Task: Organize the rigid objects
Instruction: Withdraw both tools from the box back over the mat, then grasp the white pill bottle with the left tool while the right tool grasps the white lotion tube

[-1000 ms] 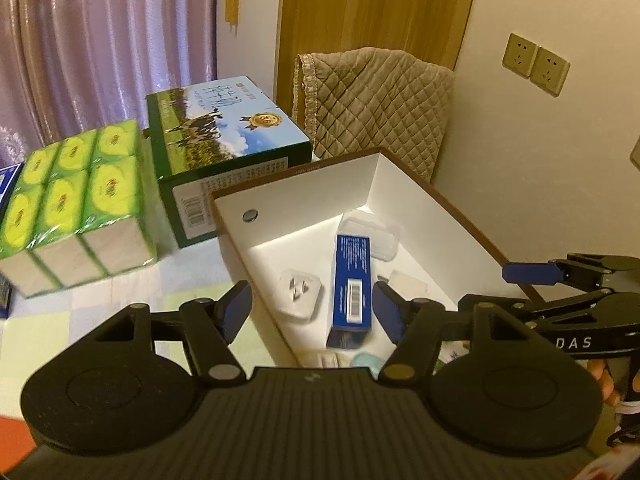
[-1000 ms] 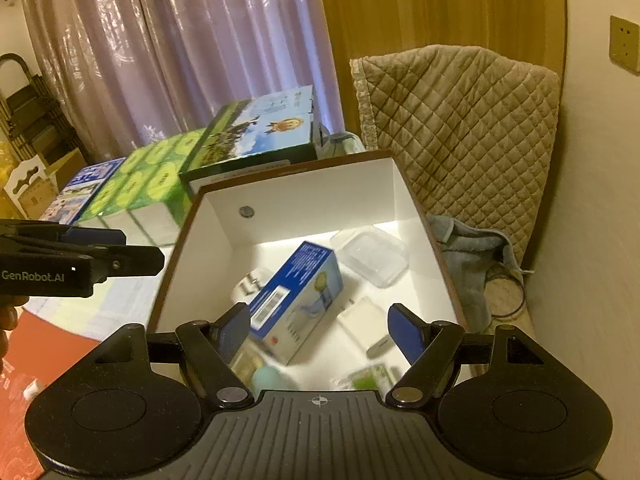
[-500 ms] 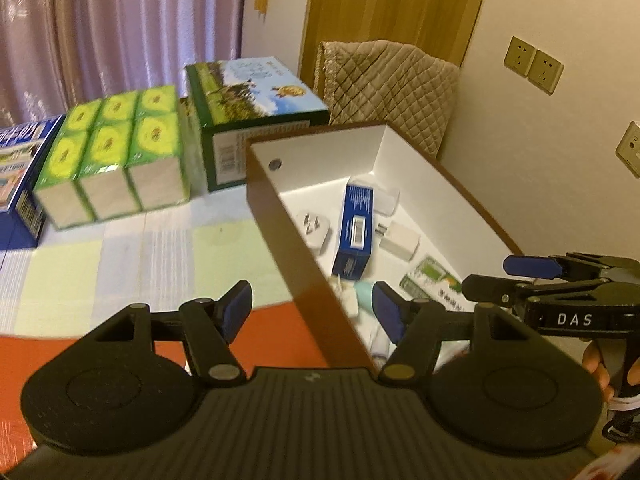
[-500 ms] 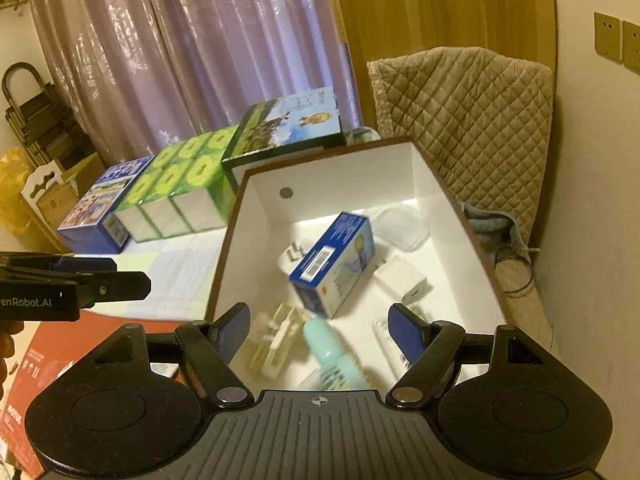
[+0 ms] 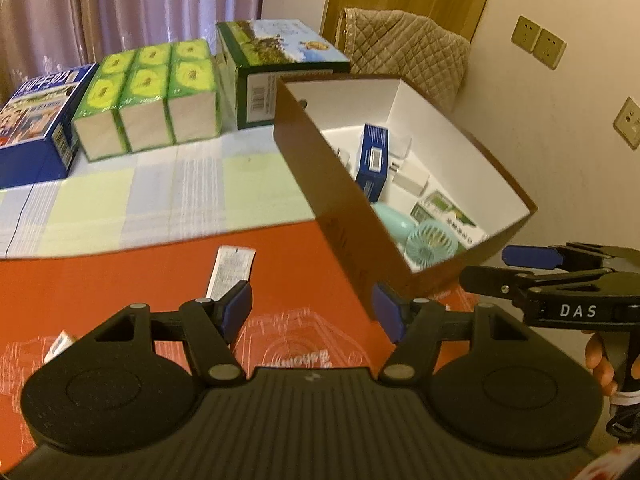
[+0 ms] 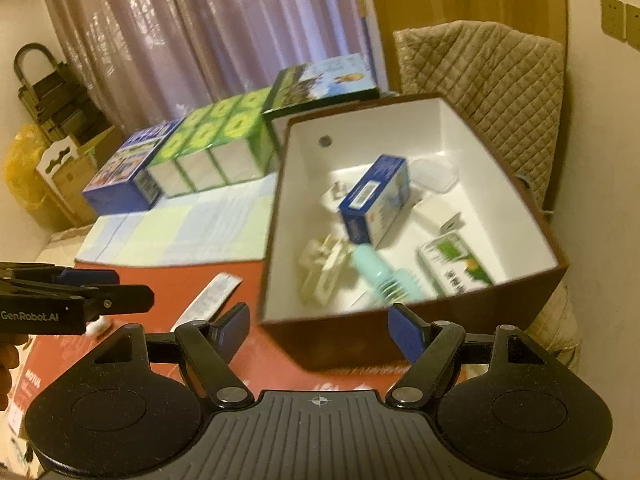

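Observation:
A brown box with white inside (image 5: pixel 472 136) (image 6: pixel 460 132) stands on the table at the right. It holds a blue carton (image 5: pixel 373 157) (image 6: pixel 376 198), a mint hand fan (image 5: pixel 428 240) (image 6: pixel 380 276), white plugs (image 6: pixel 326 256), a green-printed packet (image 5: pixel 448 210) (image 6: pixel 454 266) and a clear case (image 6: pixel 434 172). My left gripper (image 5: pixel 312 312) is open and empty over the red sheet, left of the box's near corner. My right gripper (image 6: pixel 320 328) is open and empty in front of the box's near wall. A white paper strip (image 5: pixel 230 266) (image 6: pixel 208 296) lies on the red sheet.
A red printed sheet (image 5: pixel 140 280) covers the near table, a pale checked cloth (image 5: pixel 140 196) lies behind it. A blue box (image 5: pixel 36 120), a green tissue pack (image 5: pixel 152 96) and a green milk carton (image 5: pixel 280 64) line the back. A quilted chair (image 6: pixel 488 76) stands behind the box.
Both grippers have pulled back and up from over the box, so the whole box and the red sheet now show. Both stay open and empty.

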Available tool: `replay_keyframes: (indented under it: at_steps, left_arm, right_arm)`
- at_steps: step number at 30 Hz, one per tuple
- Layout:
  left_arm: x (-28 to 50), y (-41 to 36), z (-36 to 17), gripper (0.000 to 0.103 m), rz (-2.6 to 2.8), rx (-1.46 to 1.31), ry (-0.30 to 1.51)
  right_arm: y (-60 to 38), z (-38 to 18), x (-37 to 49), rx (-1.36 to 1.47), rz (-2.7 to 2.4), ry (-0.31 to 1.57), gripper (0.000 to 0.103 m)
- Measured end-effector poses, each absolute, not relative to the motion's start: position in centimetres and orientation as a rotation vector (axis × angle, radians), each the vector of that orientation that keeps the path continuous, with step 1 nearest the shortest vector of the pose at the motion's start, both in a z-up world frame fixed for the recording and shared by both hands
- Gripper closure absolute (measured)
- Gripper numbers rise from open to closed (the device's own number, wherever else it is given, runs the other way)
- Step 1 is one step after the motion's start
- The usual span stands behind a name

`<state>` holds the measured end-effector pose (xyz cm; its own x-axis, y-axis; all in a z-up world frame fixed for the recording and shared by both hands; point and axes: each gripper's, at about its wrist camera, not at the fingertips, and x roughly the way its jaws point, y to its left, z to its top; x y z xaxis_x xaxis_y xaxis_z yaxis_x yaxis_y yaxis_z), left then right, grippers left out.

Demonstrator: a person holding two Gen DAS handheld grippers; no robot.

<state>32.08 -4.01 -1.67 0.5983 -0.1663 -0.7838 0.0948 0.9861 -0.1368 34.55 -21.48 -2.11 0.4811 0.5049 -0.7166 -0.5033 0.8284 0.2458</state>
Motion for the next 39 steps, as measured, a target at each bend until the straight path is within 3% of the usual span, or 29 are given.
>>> replay_keyframes:
  at_steps: [39]
  left_arm:
    - [25.1,8.0,-3.4,0.041,0.046,-0.156,0.947]
  right_arm:
    - [-7.9,-6.8,27.7,-0.157,0.764,1.015,0.030]
